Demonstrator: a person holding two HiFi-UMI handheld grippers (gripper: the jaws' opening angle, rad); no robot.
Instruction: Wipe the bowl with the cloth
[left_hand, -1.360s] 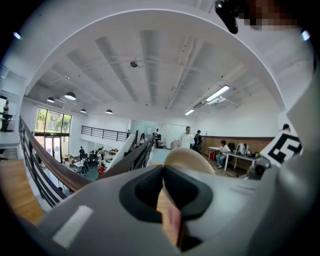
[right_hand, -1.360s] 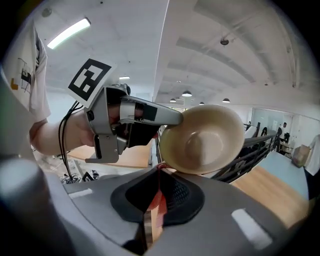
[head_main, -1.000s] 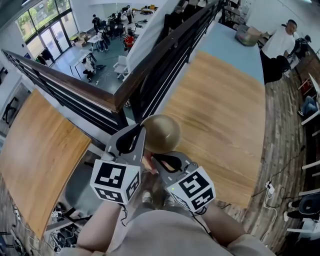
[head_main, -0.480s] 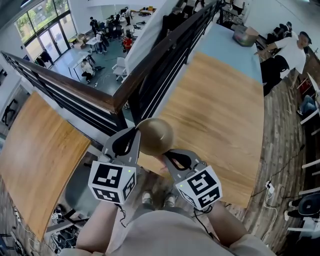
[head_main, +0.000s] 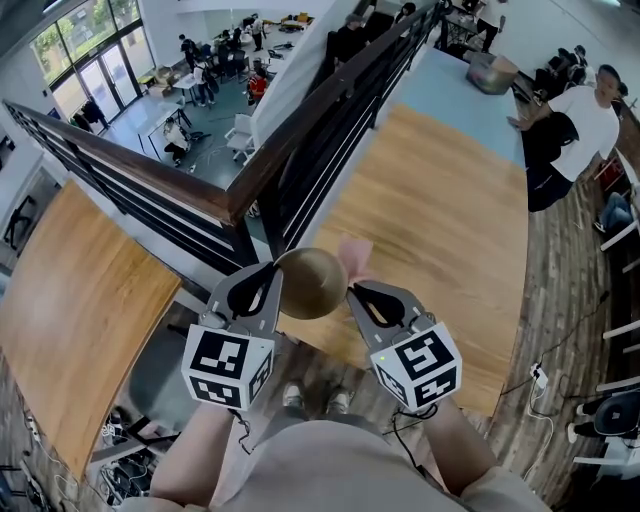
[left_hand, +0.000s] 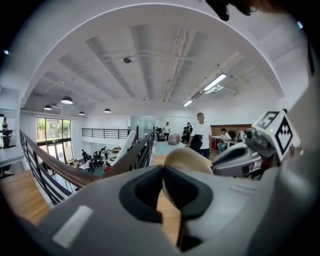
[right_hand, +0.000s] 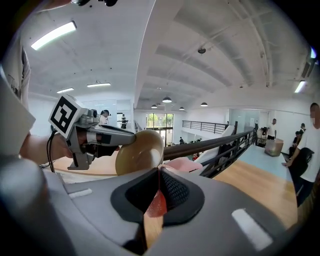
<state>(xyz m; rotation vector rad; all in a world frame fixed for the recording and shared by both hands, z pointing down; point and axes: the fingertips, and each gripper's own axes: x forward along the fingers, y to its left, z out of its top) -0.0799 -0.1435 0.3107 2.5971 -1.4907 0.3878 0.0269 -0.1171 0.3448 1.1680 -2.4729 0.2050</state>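
Wooden table (head_main: 440, 230), railing (head_main: 300, 140) alongside, bowl (head_main: 310, 283) and cloth (head_main: 355, 258) aloft

A golden-brown bowl (head_main: 312, 283) is held at the tip of the left tool (head_main: 268, 275) above the near edge of the wooden table (head_main: 440, 220), and a pink cloth (head_main: 354, 254) is gripped by the right tool (head_main: 358, 291) just beside it.

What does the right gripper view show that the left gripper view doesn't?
Only the right gripper view: a clear look at the pink cloth pinched in its own jaws, the left hand-held gripper shut on the rim of the bowl, and the bowl's hollow side. Only the left gripper view: the right hand-held gripper with its marker cube, and the bowl's rounded back. Both: the bowl, the dark railing and the wooden table.
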